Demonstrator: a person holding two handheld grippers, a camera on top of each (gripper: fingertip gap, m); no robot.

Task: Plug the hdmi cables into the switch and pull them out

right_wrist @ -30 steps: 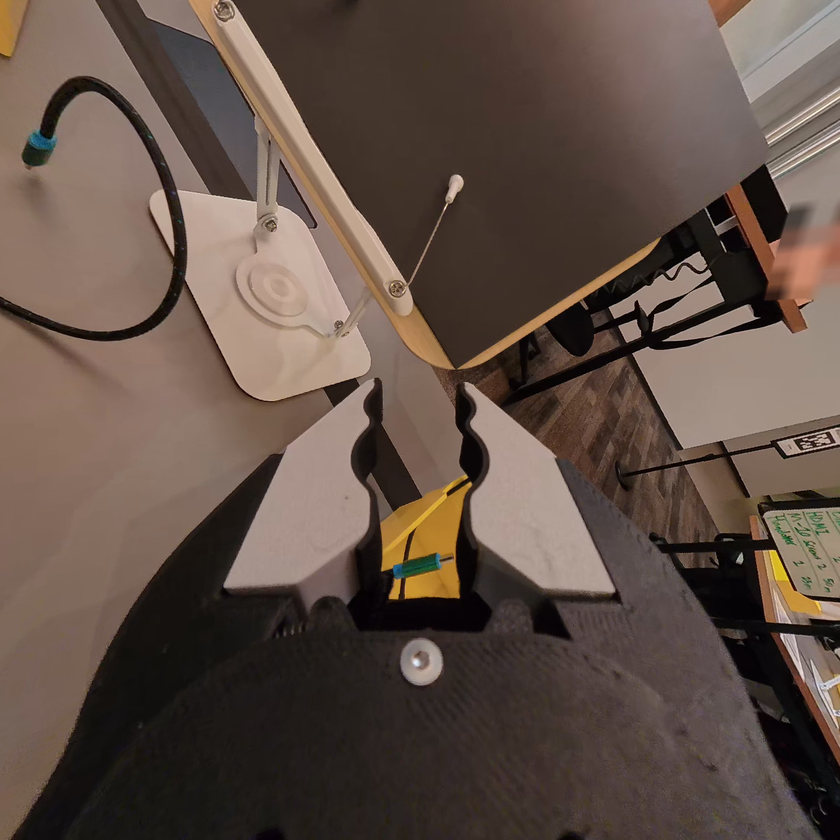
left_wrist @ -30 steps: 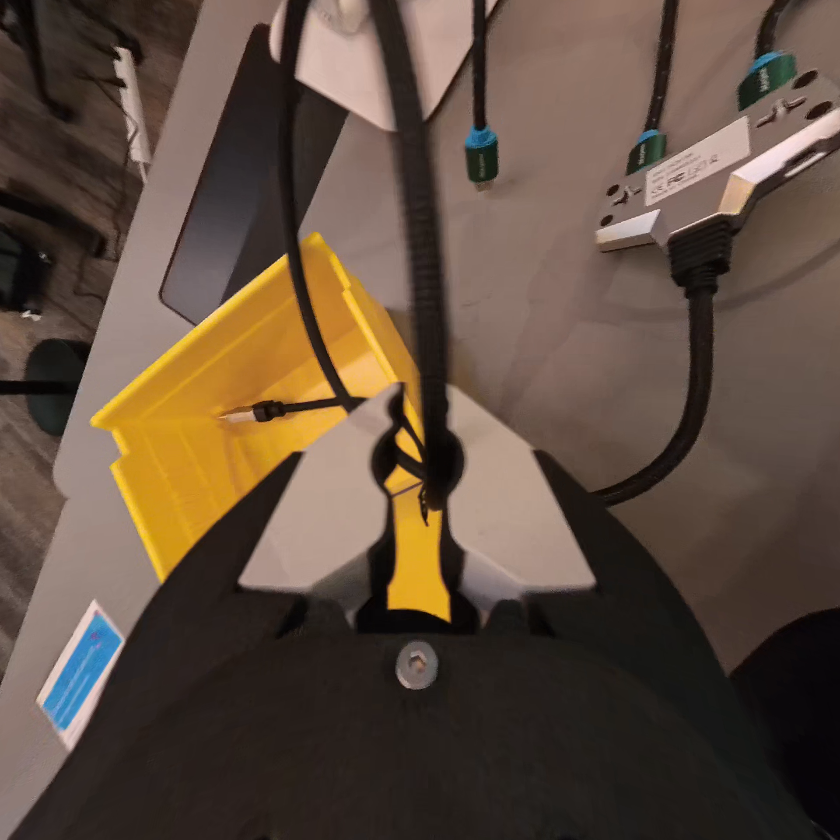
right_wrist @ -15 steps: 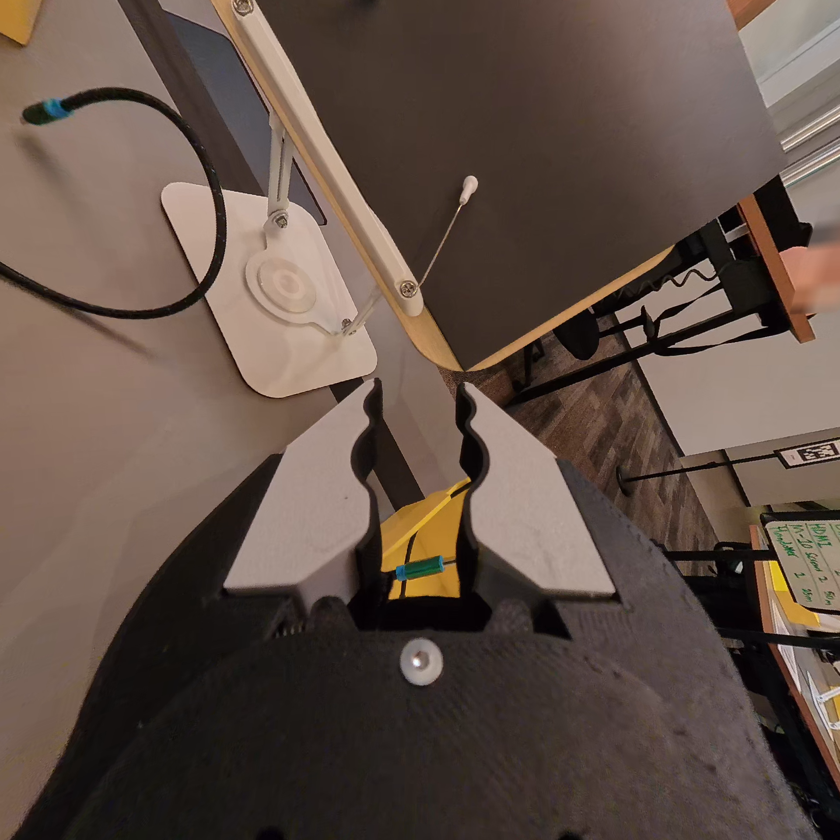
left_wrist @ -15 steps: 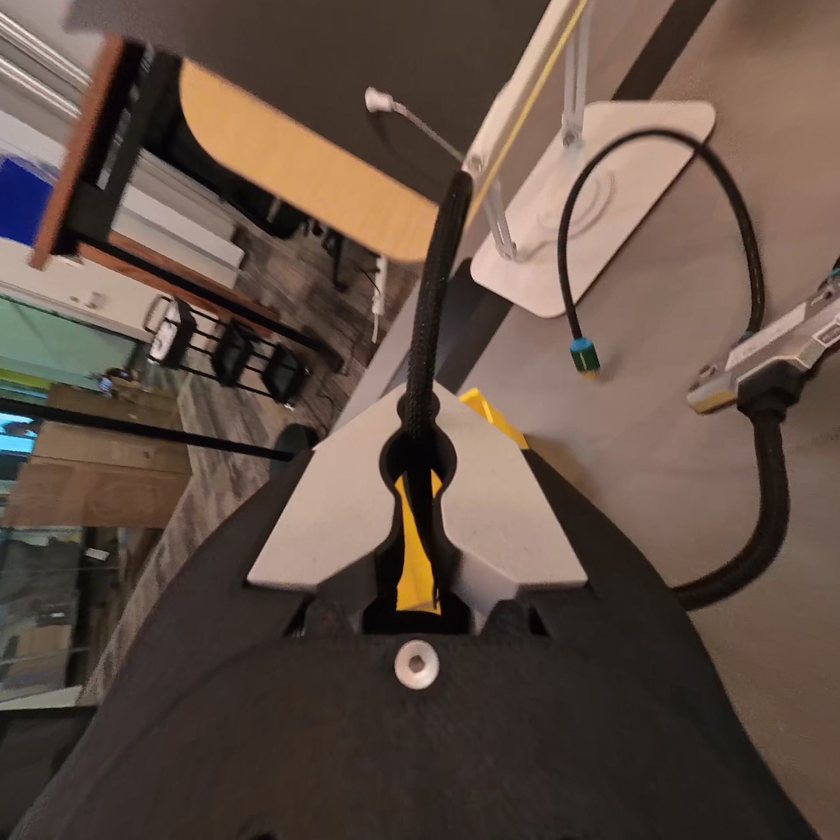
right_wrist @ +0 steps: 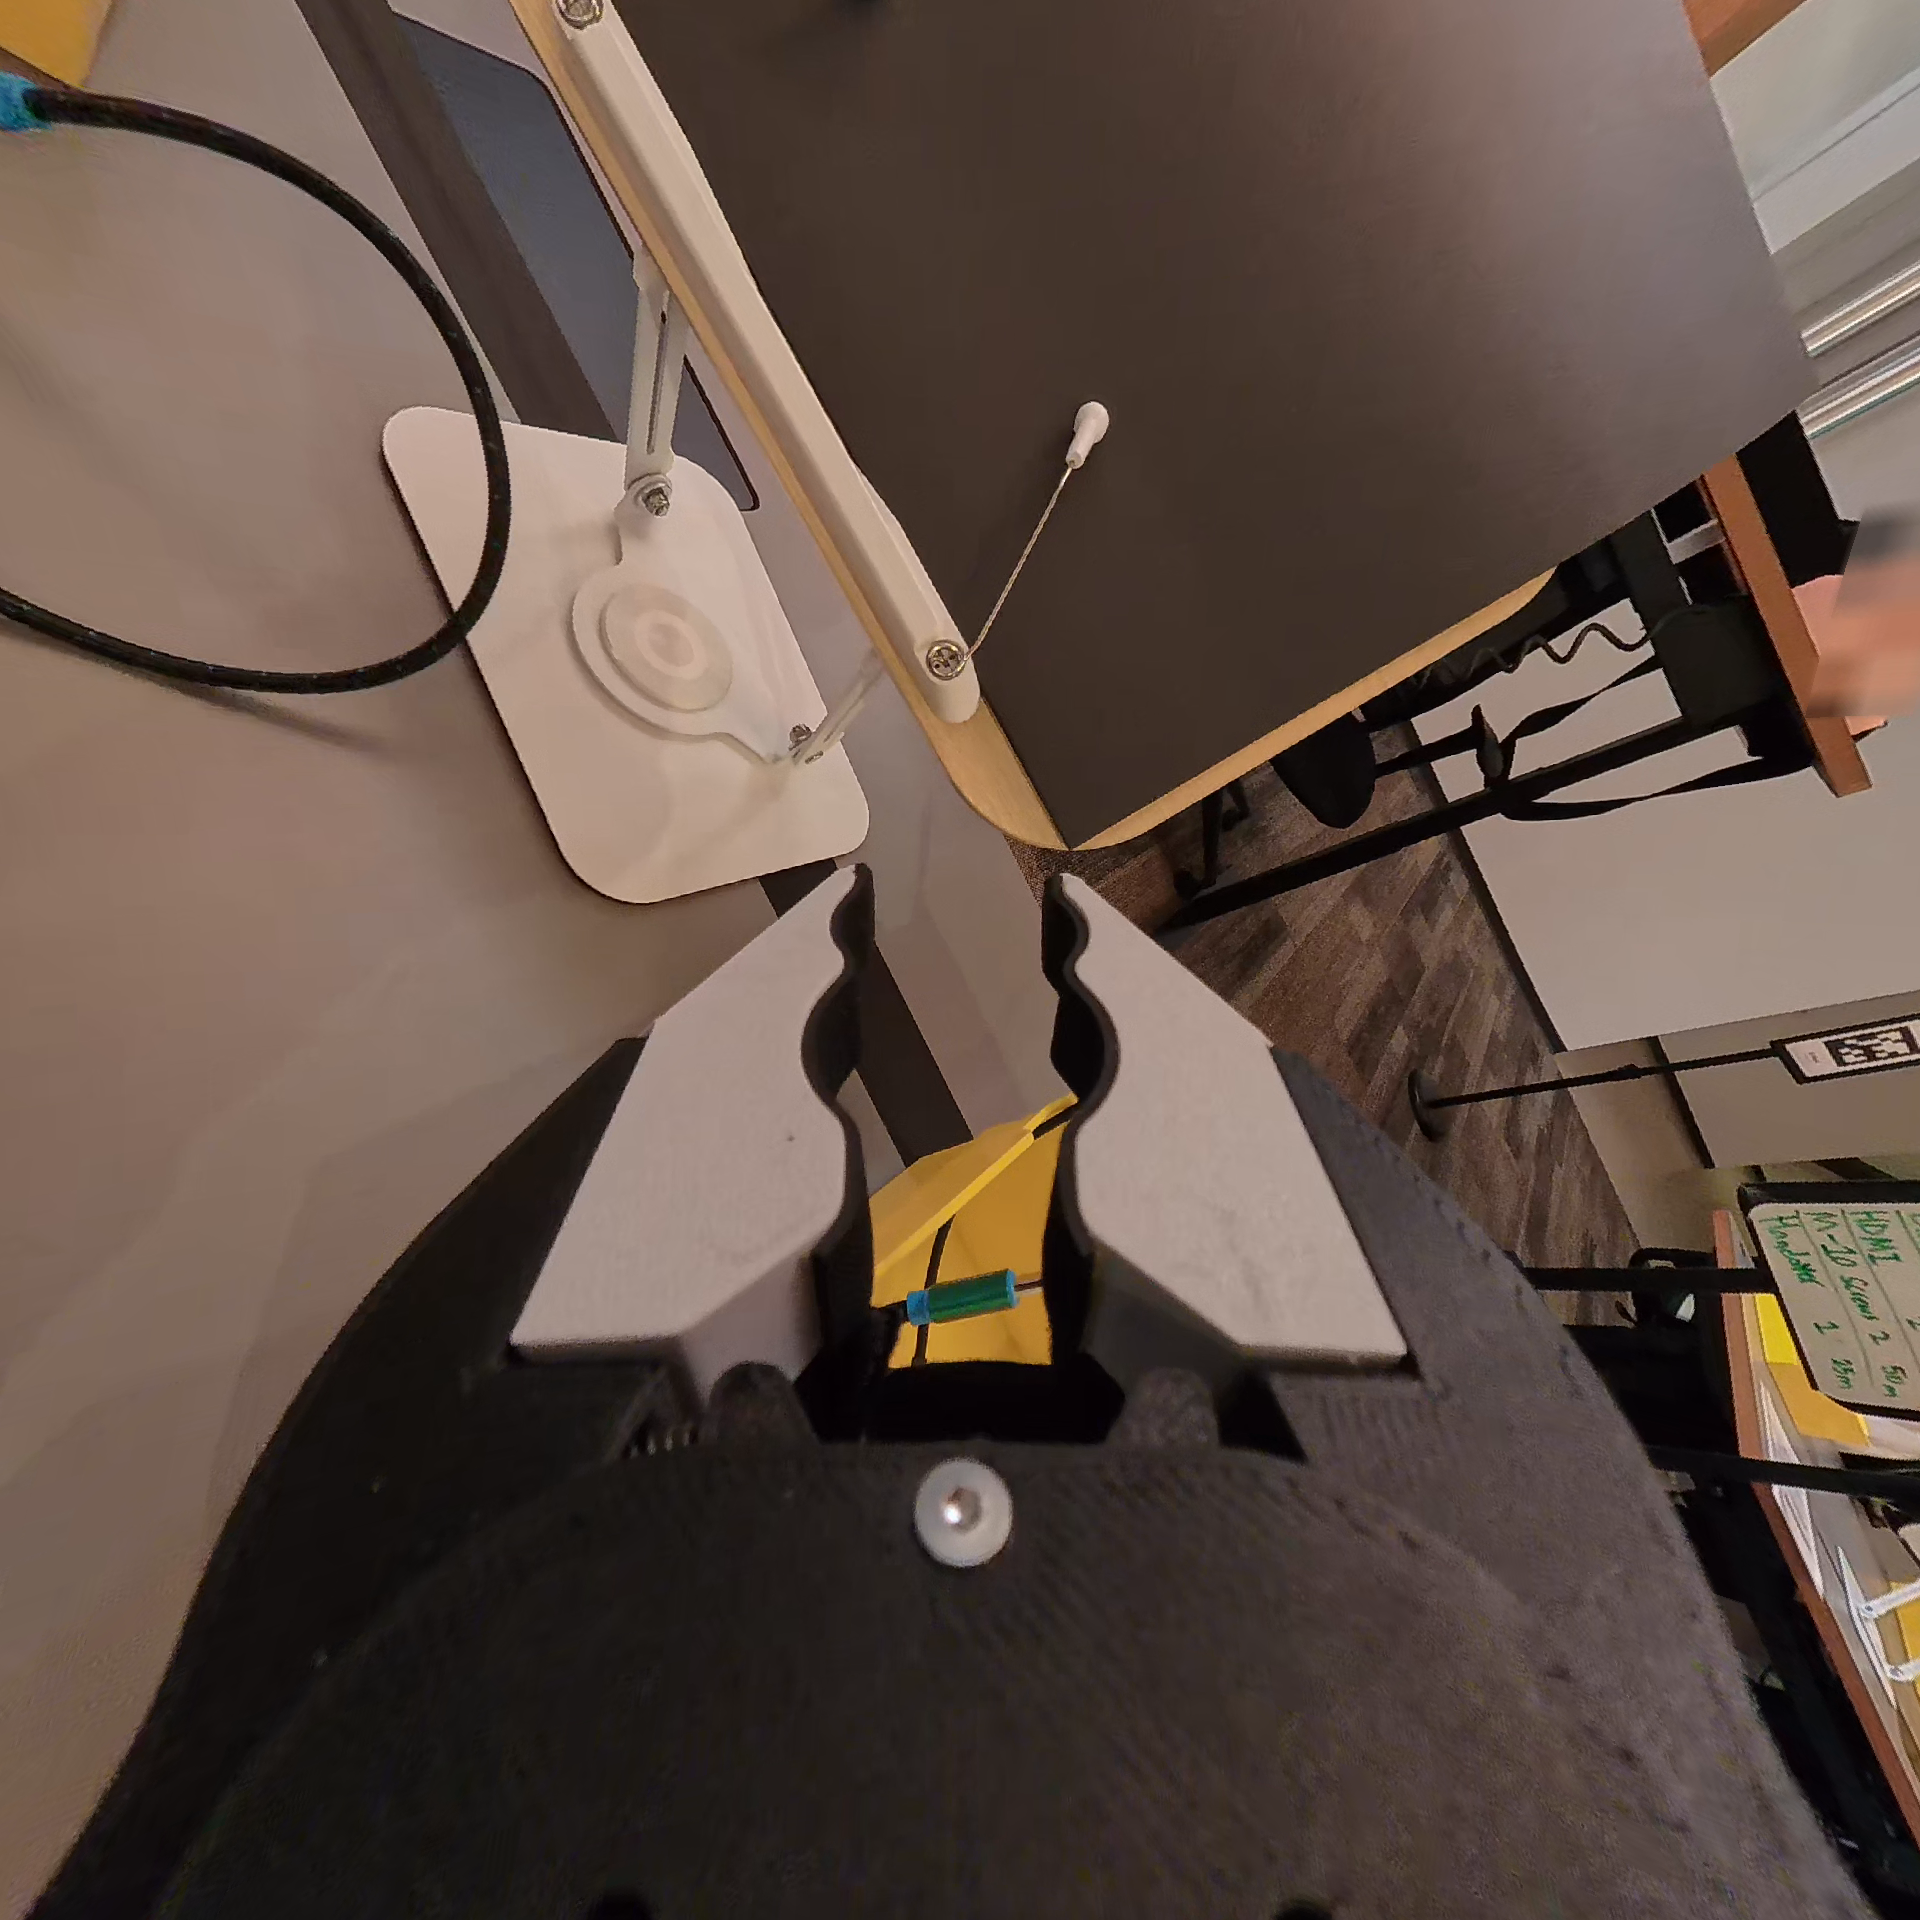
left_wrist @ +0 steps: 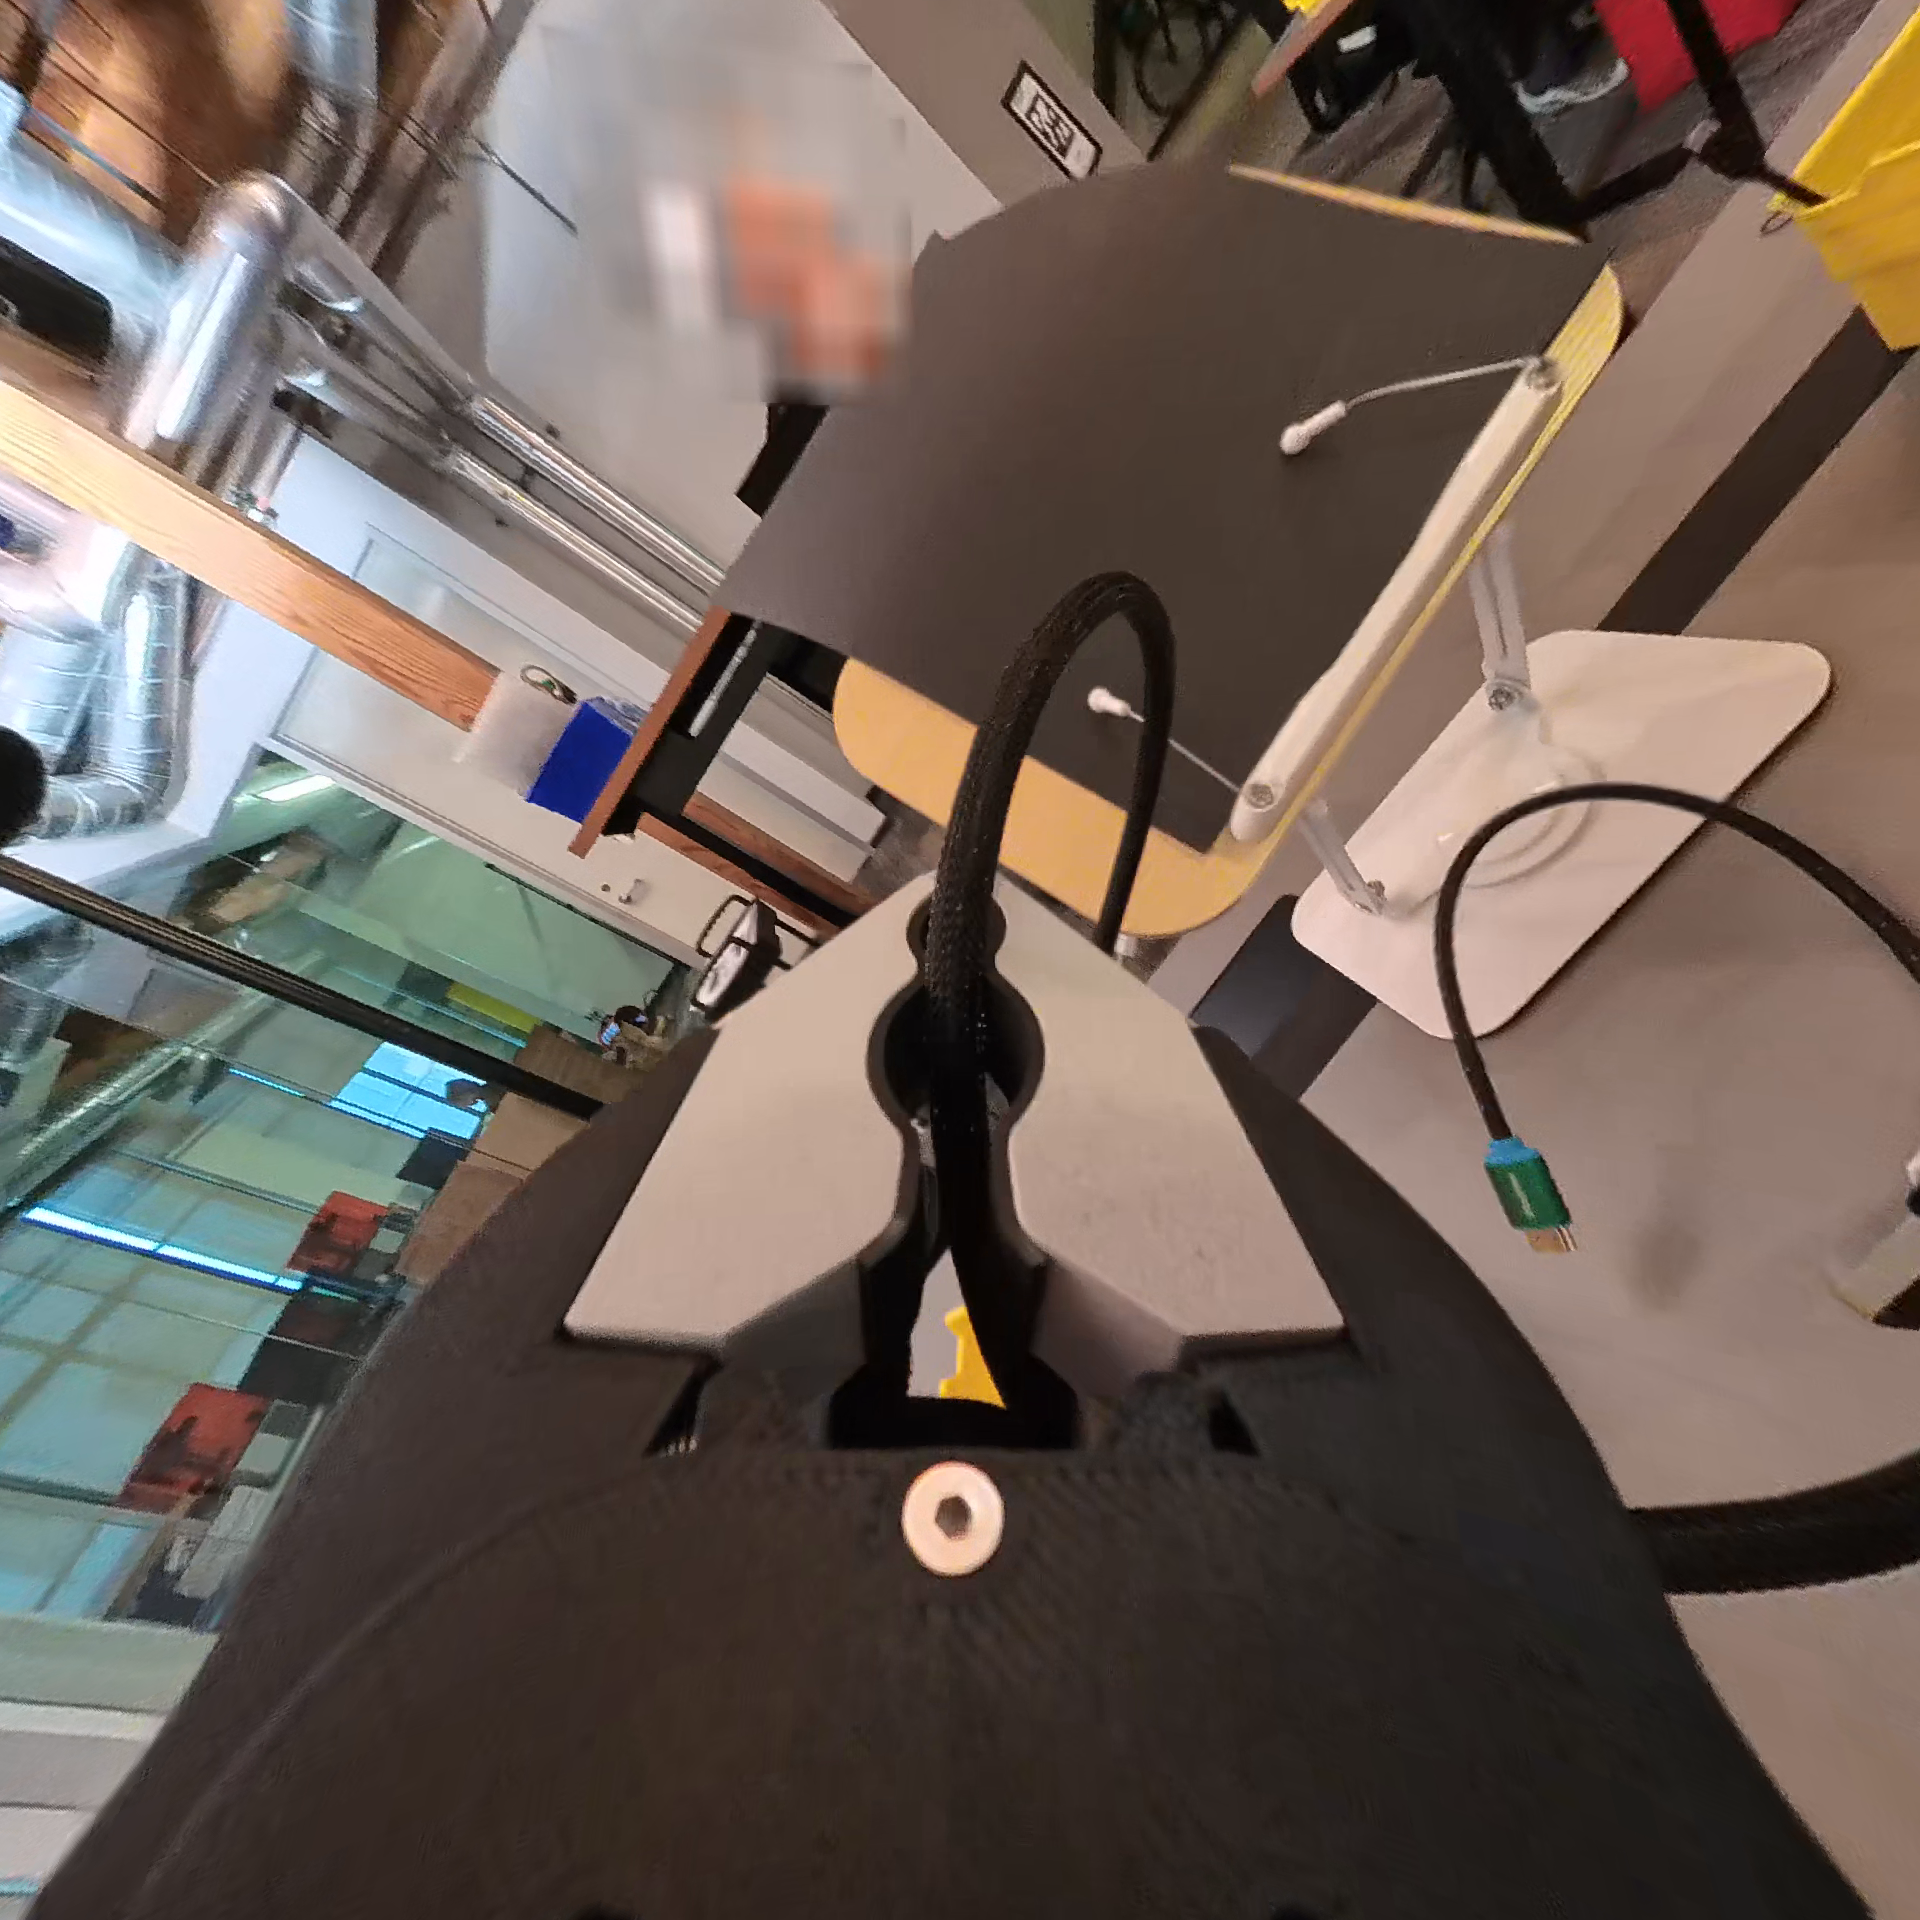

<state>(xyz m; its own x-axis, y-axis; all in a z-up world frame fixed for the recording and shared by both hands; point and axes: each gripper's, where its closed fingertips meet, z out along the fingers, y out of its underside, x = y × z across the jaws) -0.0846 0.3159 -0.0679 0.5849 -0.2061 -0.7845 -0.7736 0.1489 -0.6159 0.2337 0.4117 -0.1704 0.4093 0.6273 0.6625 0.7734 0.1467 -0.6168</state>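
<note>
My left gripper (left_wrist: pixel 956 925) is shut on a thick black braided cable (left_wrist: pixel 1039 665) that arches up out of the jaws and drops behind them. A thinner black cable with a green and blue plug (left_wrist: pixel 1525 1195) hangs free over the grey table at the right. A sliver of the silver switch (left_wrist: pixel 1896 1247) shows at the right edge. My right gripper (right_wrist: pixel 956 904) is open and empty above the table edge. Between its fingers, below, another green and blue plug (right_wrist: pixel 961 1301) lies in a yellow bin (right_wrist: pixel 977 1195). A thin black cable (right_wrist: pixel 416 301) curves over the table at upper left.
A white stand base (left_wrist: pixel 1558 821) with a white arm and a dark tilted board (left_wrist: pixel 1195 436) stands at the table's far side; it also shows in the right wrist view (right_wrist: pixel 665 665). A second yellow bin (left_wrist: pixel 1870 187) sits at top right. Floor and furniture lie past the table edge.
My left gripper has swung up and away from the yellow bin, still shut on the thick cable, and now faces the room. The right gripper has barely moved and stays open.
</note>
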